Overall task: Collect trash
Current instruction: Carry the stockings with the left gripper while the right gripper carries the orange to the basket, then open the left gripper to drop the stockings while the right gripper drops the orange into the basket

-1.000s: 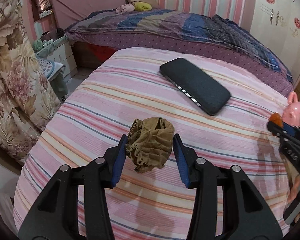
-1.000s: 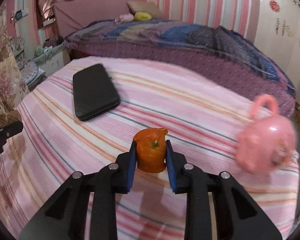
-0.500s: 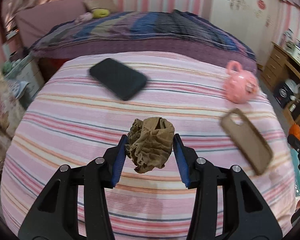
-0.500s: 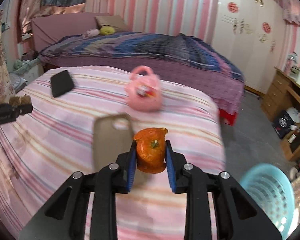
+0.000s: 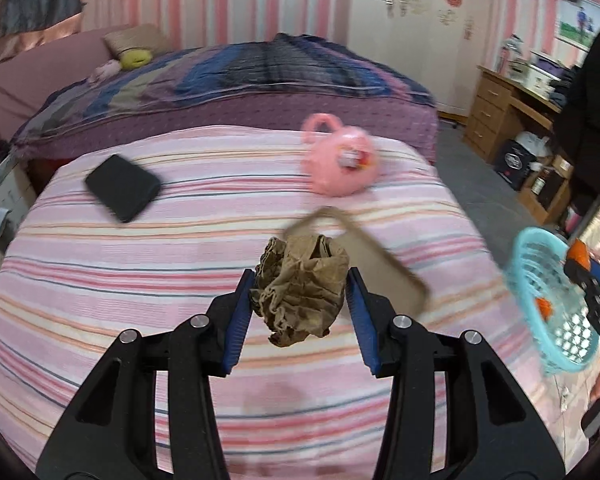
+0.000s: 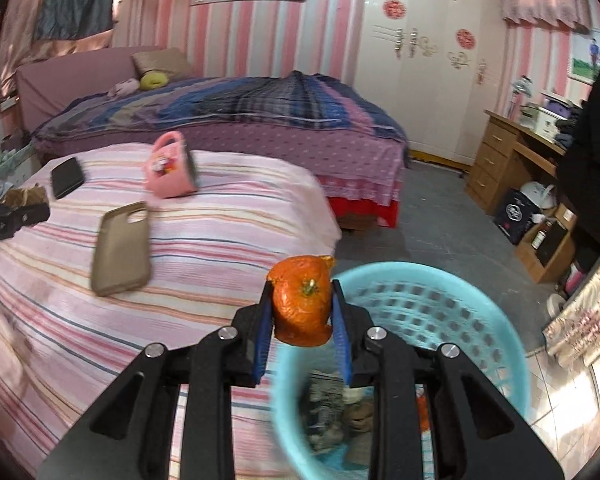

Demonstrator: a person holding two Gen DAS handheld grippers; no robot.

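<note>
My left gripper (image 5: 300,304) is shut on a crumpled brown paper wad (image 5: 300,286) and holds it above the pink striped bed (image 5: 140,288). My right gripper (image 6: 300,308) is shut on an orange peel (image 6: 302,304) over the near rim of a light blue trash basket (image 6: 460,304) beside the bed. The basket holds several scraps. It also shows in the left wrist view (image 5: 540,280) at the right, with the right gripper and its peel (image 5: 580,252) above it.
On the bed lie a black case (image 5: 122,188), a pink toy bag (image 5: 340,164) and a tan phone case (image 6: 120,248). A larger purple bed (image 6: 240,120) stands behind. A wooden desk (image 6: 512,164) and boxes stand at the right on grey floor.
Both grippers have swung right with their loads. The right gripper has moved from over the bed to over the blue basket; the left now faces the phone case and the basket.
</note>
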